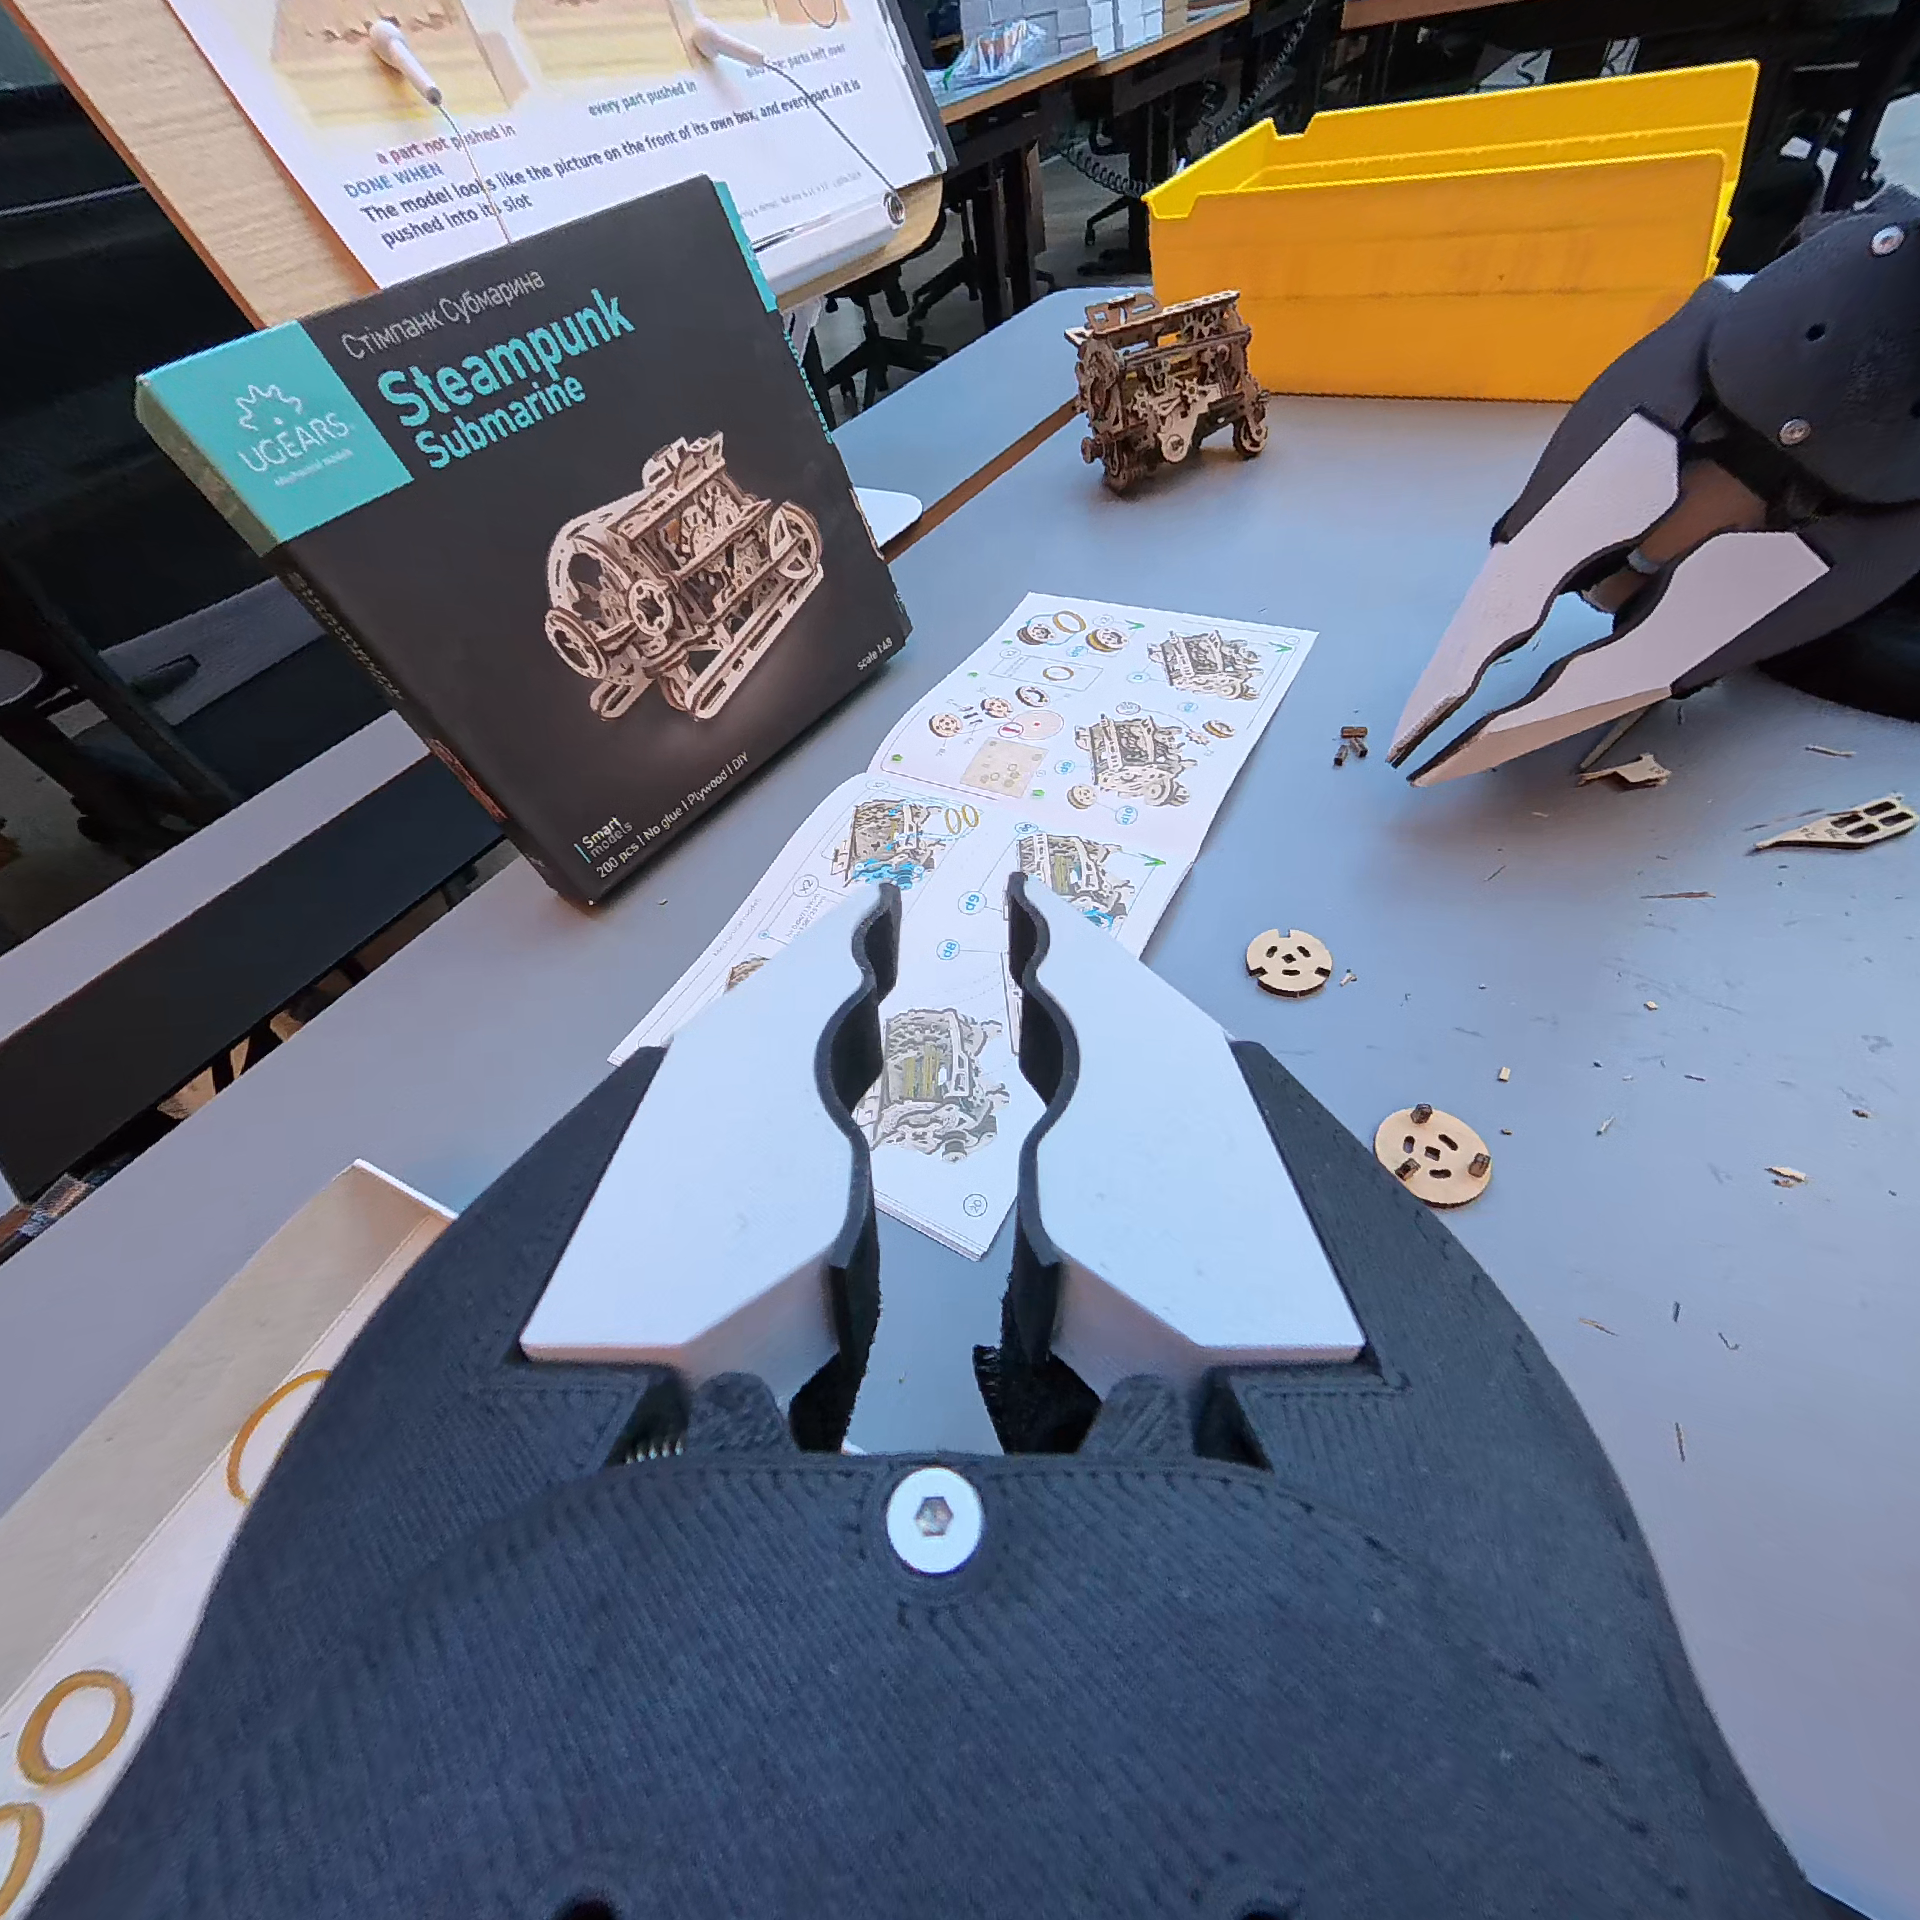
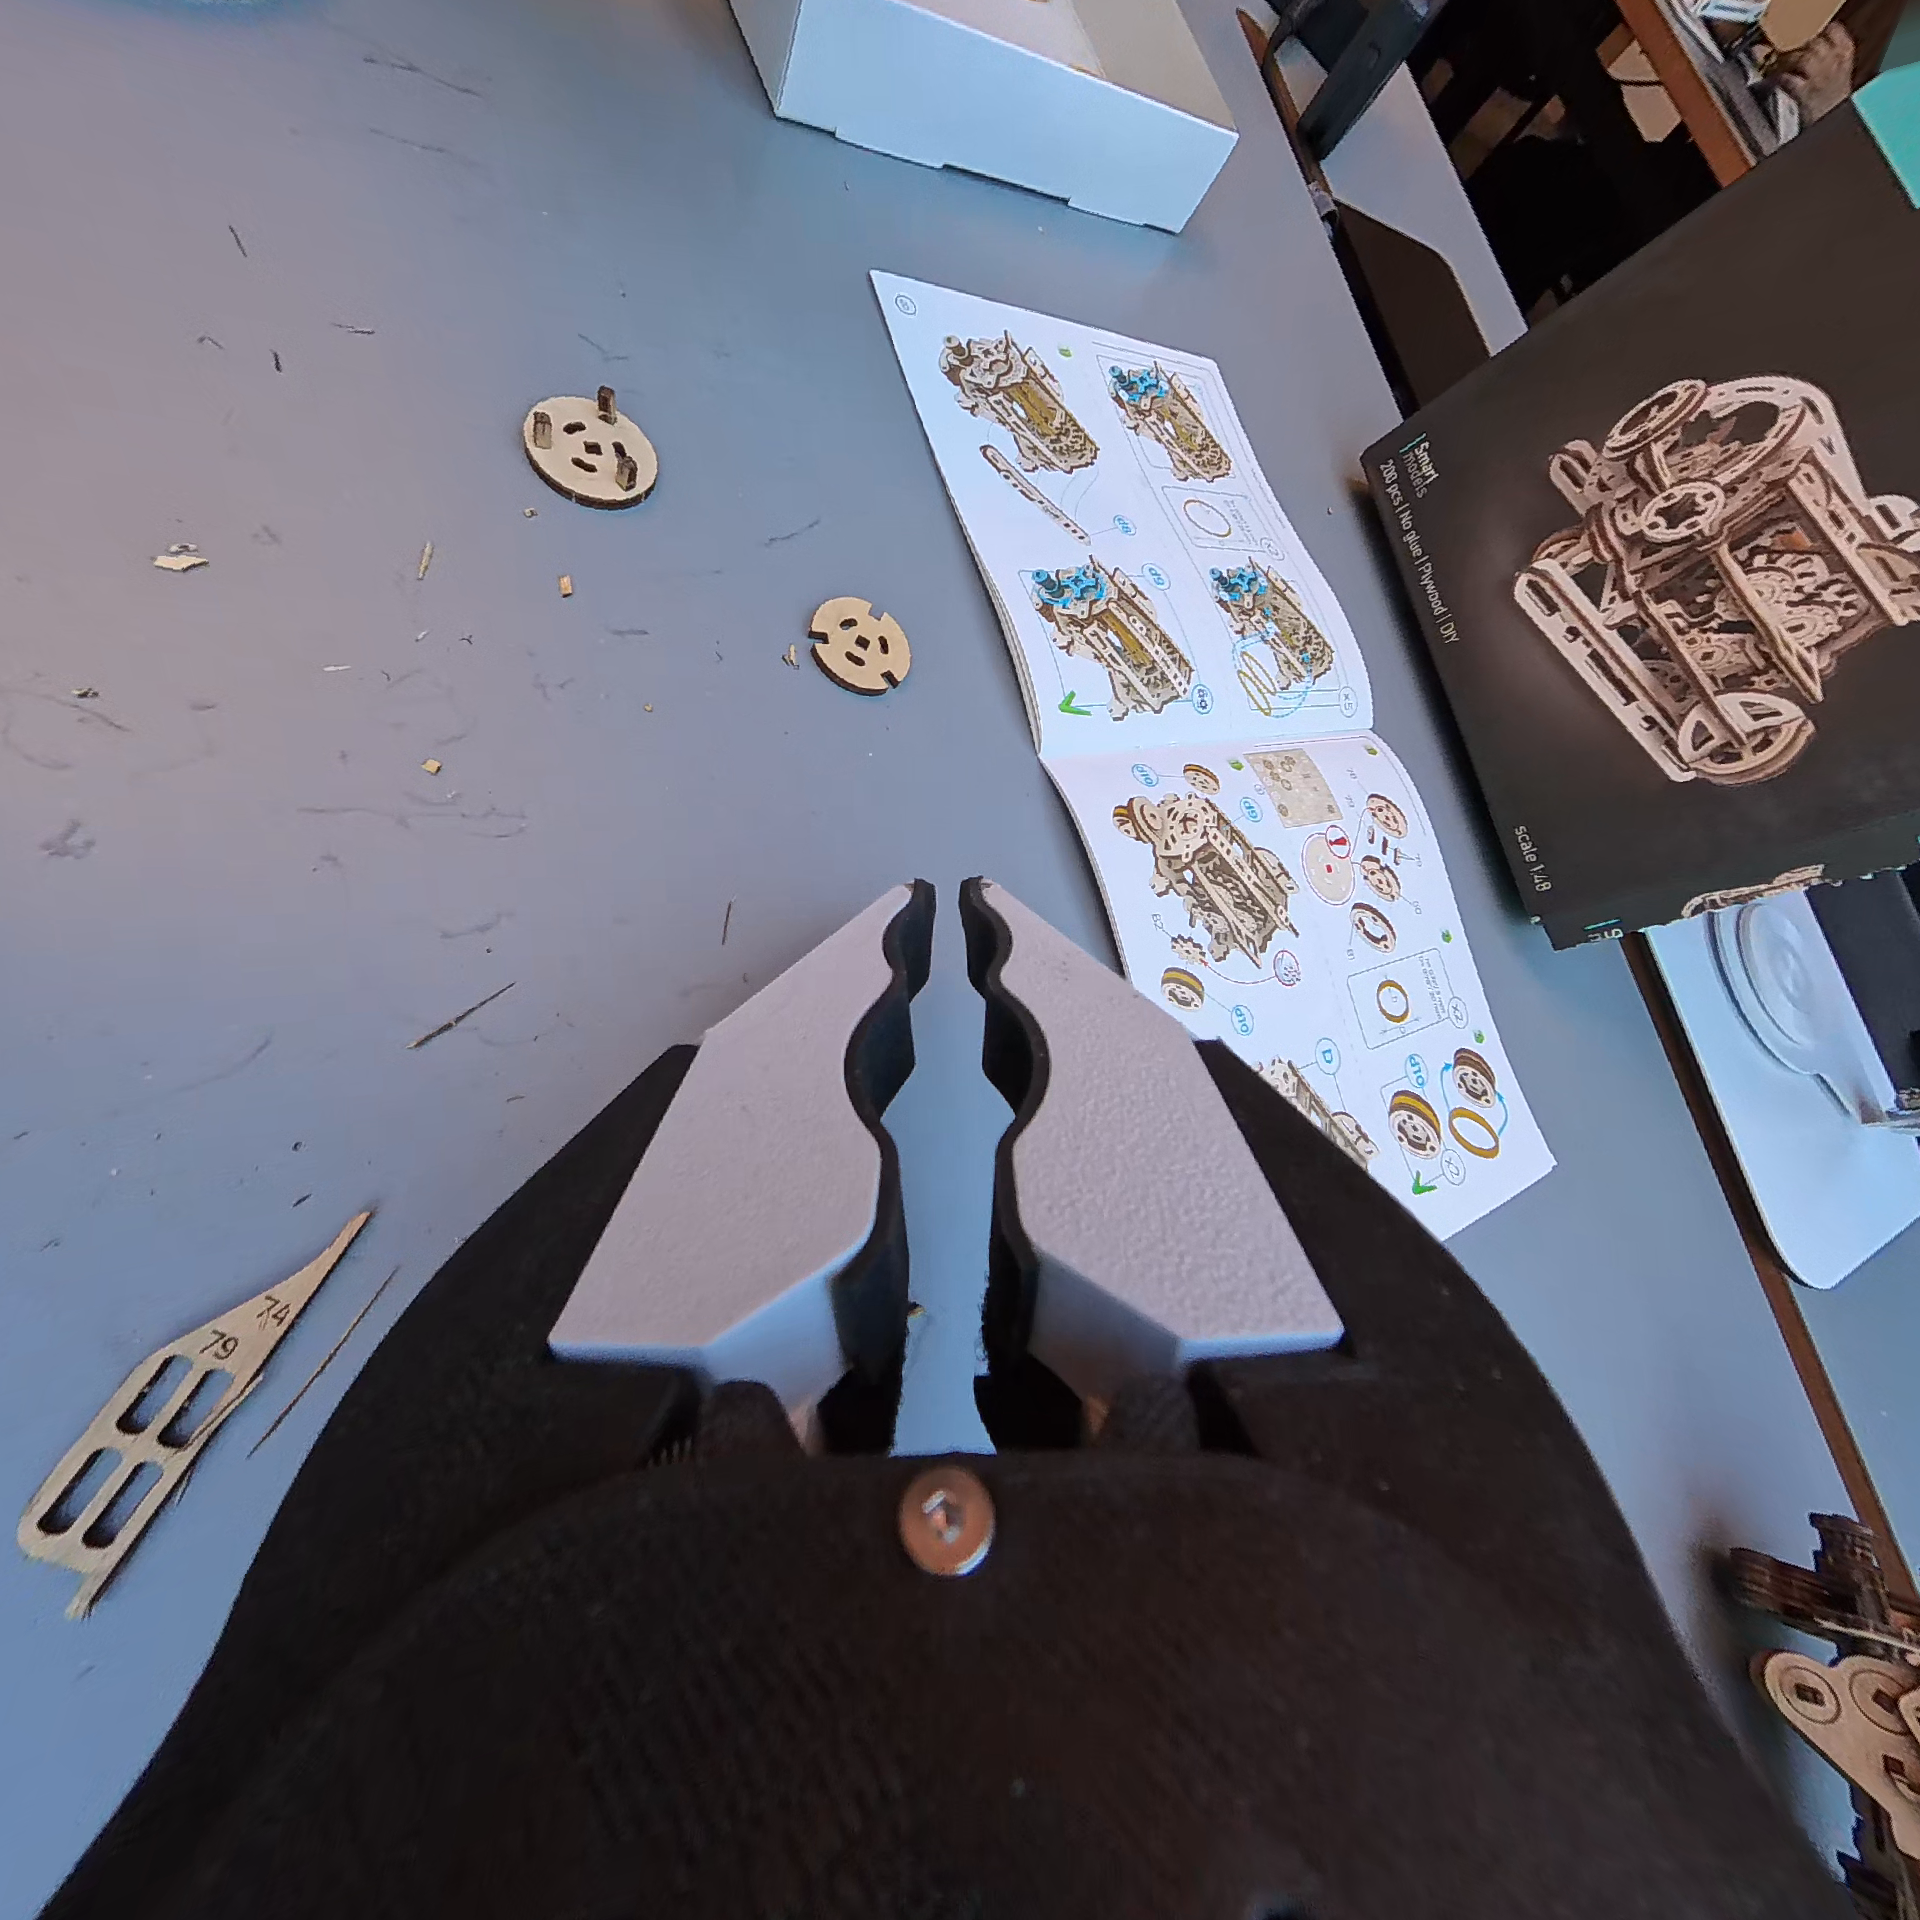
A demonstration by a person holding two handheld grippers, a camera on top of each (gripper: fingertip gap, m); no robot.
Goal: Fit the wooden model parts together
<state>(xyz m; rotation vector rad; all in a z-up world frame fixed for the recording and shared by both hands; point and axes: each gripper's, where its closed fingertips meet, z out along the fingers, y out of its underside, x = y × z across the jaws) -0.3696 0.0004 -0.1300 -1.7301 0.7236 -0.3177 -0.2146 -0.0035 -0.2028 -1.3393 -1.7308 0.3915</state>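
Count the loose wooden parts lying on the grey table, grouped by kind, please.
Round discs with pegs: 1
Round discs with notches, no pegs: 1
Flat offcut pieces with slots: 1
Total: 3, not counting small chips and splinters.

The left gripper [image 1: 954,902] hides the near part of the open booklet [image 1: 1049,748], so its lowest drawings show only between the jaws. At the left corner of the surface [image 1: 1558,1039] a pale tray [image 1: 187,1455] with yellow rings is cut off by the picture's edge. In the right wrist view a wooden model [image 2: 1839,1662] is cut off at the right edge, and the dark box [image 2: 1662,623] too. The chips beside the right gripper [image 1: 1403,753] are too small to tell.
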